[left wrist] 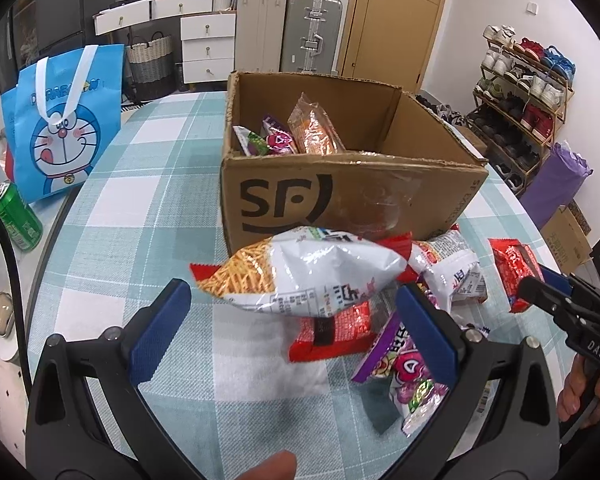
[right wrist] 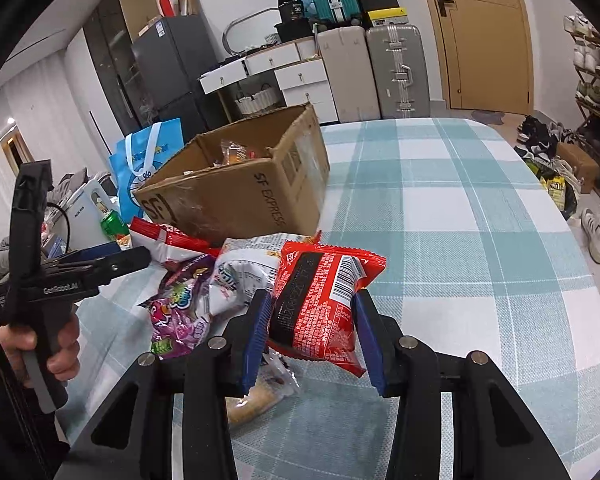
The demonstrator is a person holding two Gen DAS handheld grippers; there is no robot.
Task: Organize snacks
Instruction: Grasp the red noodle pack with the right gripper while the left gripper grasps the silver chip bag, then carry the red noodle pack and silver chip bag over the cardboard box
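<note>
Left wrist, cardboard box (left wrist: pixel 340 192) printed "SF"

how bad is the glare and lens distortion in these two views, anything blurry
Left wrist view: white glare streaks on the silver snack bag; the fisheye bows the cardboard box and the table edge, with black corners. Right wrist view: the red packet held by the right gripper is sharp, with faint sheen; the background furniture leans and curves. No real motion blur in either.
</note>
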